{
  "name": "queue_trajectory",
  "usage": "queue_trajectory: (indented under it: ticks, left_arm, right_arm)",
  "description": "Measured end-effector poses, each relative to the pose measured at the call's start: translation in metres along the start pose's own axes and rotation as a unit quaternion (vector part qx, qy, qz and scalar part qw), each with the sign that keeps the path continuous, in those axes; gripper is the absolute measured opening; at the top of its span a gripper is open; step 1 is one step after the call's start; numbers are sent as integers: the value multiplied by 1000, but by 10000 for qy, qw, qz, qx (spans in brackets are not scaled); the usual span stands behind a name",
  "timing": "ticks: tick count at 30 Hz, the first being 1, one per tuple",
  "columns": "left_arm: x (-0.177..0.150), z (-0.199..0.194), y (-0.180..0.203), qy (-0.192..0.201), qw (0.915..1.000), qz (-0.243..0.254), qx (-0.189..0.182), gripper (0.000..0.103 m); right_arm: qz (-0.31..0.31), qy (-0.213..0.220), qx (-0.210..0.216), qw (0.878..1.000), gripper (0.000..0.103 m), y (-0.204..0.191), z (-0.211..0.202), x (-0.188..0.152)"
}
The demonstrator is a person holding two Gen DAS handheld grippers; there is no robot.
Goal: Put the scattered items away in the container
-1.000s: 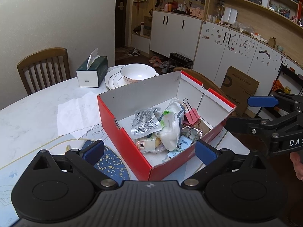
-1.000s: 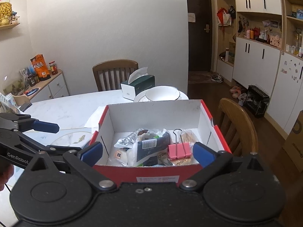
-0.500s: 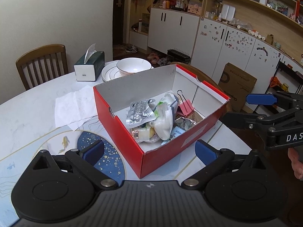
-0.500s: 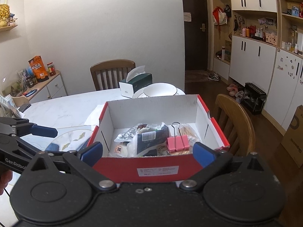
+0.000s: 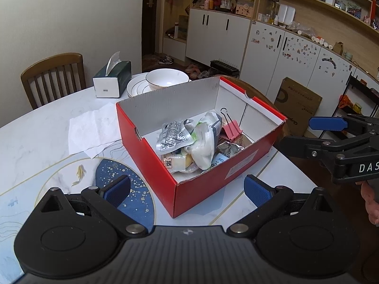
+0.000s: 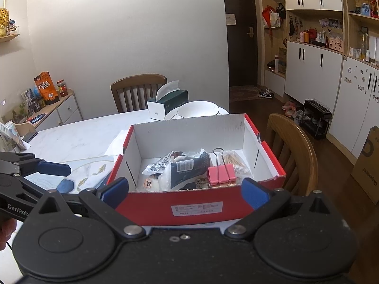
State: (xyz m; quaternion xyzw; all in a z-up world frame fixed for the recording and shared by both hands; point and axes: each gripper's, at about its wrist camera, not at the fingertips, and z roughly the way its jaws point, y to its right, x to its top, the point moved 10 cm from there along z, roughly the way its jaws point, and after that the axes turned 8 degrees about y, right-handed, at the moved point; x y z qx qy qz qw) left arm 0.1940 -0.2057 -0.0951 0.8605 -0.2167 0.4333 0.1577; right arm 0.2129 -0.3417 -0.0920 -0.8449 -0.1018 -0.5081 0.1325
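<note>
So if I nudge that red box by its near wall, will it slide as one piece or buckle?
The red box looks like corrugated cardboard, so its wall may flex slightly before it moves. It holds only packets and a pink binder clip, so it is probably light and should slide easily on the smooth marble-look table. It sits low and wide, so tipping seems unlikely.

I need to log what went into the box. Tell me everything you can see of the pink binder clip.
The pink binder clip is a large one with a pink body, seemingly metal, and silver wire handles, one loop standing up. It lies inside the red box, tilted, resting on the heap of packets beside a bag of cotton swabs. No gripper touches it.
</note>
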Motion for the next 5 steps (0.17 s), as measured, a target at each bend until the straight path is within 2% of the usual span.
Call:
queue_trajectory:
  ticks: [5]
  left_arm:
    - [-1,-3,-3,17,10000,-22,28,102]
  right_arm:
    - [28,-14,-23,10000,102,-1,2,0]
